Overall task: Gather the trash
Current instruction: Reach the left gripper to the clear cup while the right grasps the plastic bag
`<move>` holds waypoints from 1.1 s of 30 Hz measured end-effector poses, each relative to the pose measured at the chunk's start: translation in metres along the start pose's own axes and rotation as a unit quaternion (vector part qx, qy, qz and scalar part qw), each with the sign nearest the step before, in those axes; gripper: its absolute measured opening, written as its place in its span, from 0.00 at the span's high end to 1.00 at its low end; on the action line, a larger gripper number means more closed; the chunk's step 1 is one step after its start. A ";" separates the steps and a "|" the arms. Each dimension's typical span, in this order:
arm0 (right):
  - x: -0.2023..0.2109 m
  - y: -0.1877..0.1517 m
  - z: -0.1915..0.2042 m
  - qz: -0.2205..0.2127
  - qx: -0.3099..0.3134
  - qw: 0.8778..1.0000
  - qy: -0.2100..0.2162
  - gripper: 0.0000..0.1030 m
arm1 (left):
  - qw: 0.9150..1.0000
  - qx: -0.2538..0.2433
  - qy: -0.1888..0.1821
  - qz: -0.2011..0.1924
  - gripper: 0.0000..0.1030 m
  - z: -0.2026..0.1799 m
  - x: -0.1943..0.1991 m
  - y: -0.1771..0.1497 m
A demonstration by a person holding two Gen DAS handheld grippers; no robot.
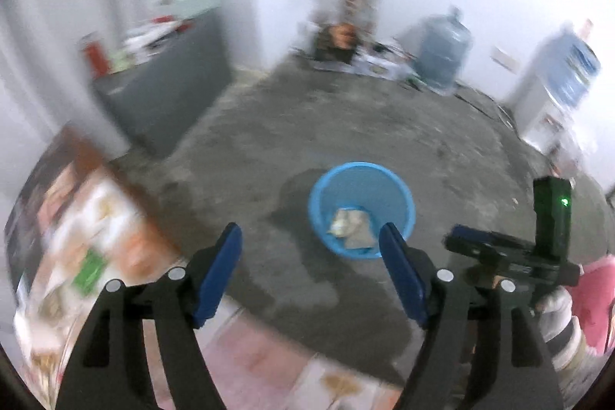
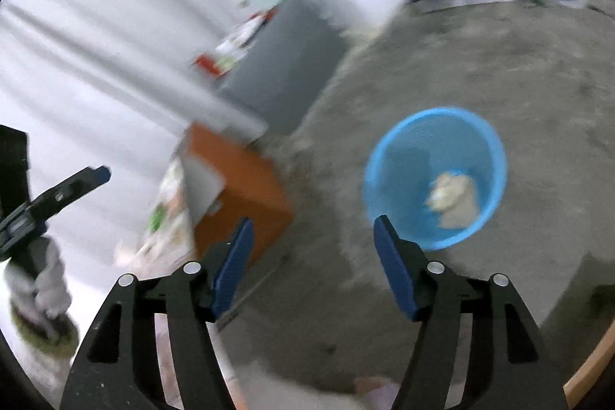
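A blue plastic waste basket (image 1: 330,187) stands on the grey concrete floor, with crumpled pale paper trash (image 1: 351,227) lying in its bottom. It also shows in the right wrist view (image 2: 392,156), with the trash (image 2: 453,195) inside. My left gripper (image 1: 311,269) is open and empty, held above the floor just short of the basket. My right gripper (image 2: 311,264) is open and empty, left of the basket. The right gripper also shows at the right of the left wrist view (image 1: 499,248). Both views are motion-blurred.
A table with a patterned cloth (image 1: 80,248) is at the lower left; its orange side (image 2: 246,179) shows in the right wrist view. A grey cabinet (image 1: 169,79) with clutter stands by the wall. Water jugs (image 1: 444,52) and a dispenser (image 1: 553,95) stand at the back right.
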State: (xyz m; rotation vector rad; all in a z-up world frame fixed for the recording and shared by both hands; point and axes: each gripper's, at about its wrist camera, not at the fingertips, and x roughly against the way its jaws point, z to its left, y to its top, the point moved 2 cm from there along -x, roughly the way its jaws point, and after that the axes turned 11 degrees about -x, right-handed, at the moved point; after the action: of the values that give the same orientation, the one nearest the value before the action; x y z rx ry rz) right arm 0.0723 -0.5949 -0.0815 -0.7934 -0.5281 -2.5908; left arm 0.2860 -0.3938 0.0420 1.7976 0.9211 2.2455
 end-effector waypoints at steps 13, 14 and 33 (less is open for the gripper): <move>-0.115 -0.079 0.131 0.175 0.112 0.976 0.064 0.38 | 0.977 0.199 0.079 -0.001 0.27 0.136 0.098 -0.167; -0.122 -0.081 0.135 0.177 0.118 0.975 0.059 0.38 | 0.975 0.208 0.082 0.000 0.27 0.143 0.099 -0.176; -0.149 -0.109 0.149 0.176 0.189 0.966 -0.022 0.81 | 0.982 0.108 0.128 0.083 0.27 0.152 0.027 -0.207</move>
State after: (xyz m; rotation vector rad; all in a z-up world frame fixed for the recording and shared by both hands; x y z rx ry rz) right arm 0.2043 -0.3976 -0.0806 -0.7370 -0.7865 -2.0661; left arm 0.3614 -0.1569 -0.0268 1.7540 1.1376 2.6209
